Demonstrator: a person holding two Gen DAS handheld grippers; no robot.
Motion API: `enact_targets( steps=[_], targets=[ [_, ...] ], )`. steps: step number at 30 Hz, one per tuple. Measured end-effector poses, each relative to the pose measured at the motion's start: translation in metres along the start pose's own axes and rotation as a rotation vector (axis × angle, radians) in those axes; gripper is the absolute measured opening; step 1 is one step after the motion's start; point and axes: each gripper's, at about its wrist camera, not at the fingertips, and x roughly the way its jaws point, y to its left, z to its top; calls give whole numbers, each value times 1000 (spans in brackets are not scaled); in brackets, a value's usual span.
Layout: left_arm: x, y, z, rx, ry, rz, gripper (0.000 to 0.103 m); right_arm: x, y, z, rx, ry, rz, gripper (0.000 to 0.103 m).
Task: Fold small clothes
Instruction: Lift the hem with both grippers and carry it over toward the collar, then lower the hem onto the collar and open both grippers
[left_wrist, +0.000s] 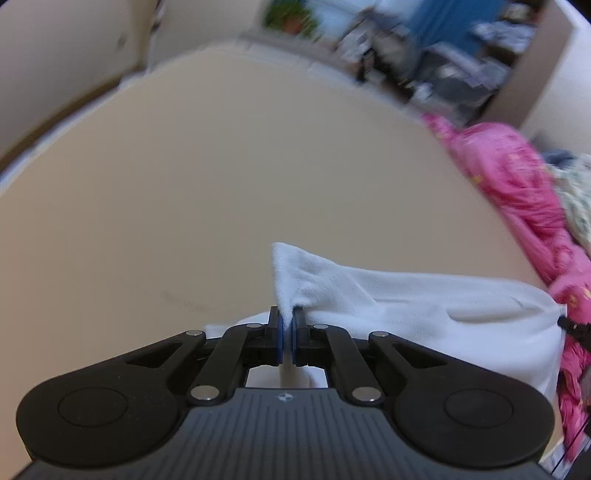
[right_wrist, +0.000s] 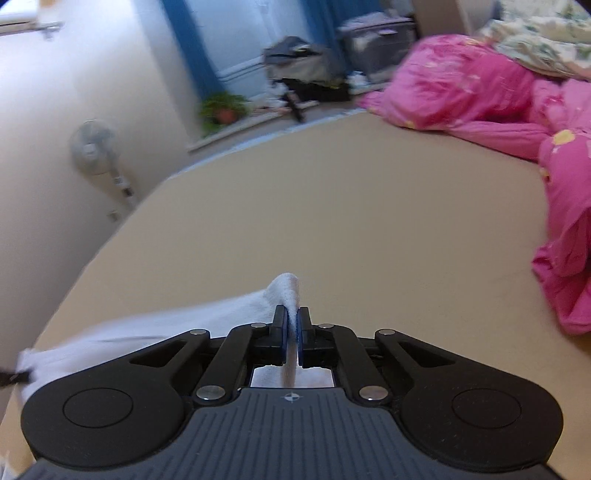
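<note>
A small white garment (left_wrist: 424, 302) is stretched between my two grippers above the tan bed surface (left_wrist: 221, 184). My left gripper (left_wrist: 287, 314) is shut on one corner, which sticks up between the pads. The cloth runs to the right, where the tip of the other gripper (left_wrist: 576, 328) holds its far end. In the right wrist view my right gripper (right_wrist: 292, 314) is shut on the other corner of the white garment (right_wrist: 147, 328), which runs off to the left toward the left gripper's tip (right_wrist: 14, 376). The part of the cloth hanging below is hidden.
A crumpled pink quilt (left_wrist: 517, 184) lies along the right side of the bed, also in the right wrist view (right_wrist: 480, 96). A floral sheet (right_wrist: 543, 40) lies behind it. A standing fan (right_wrist: 92, 151), a potted plant (right_wrist: 221, 107) and bags (right_wrist: 306, 70) stand beyond the bed.
</note>
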Motion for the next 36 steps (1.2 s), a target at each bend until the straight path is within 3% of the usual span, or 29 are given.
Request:
enact_targets(
  steps=[4,6,9,11,15,17,18,20,24,26,29,34,35,36],
  targets=[
    [58,-9,9,31,151,109,5,78,-9,-6,51,209,-133,4],
    [65,-15,12,41,156,103,5,99,-10,-16,68,274,-174,4],
    [64,-14,20,34,125,60,6,95,-11,-15,90,231,-153,4],
    [66,-11,23,33,113,52,15,88,-14,-12,90,207,-132,4],
    [73,-8,19,61,122,70,22,94,-20,-15,78,234,-158,6],
    [65,-11,17,87,100,51,30,99,-14,-17,21,253,-203,14],
    [61,-11,18,103,89,41,36,98,-7,-16,-21,243,-224,27],
    [56,-15,18,132,63,30,55,88,8,-12,-120,172,-178,44],
    [47,-18,25,133,8,8,59,75,41,-7,-389,117,-31,42],
    [44,-19,30,113,-16,-1,59,85,52,-9,-470,182,63,42],
    [44,-27,34,152,-25,8,59,111,63,-19,-534,297,80,42],
    [64,-47,26,259,34,28,59,133,79,-37,-665,361,51,43],
    [68,-48,25,264,41,32,59,132,81,-39,-690,357,47,40],
    [74,-50,22,266,49,36,59,130,82,-43,-711,352,47,24]
  ],
)
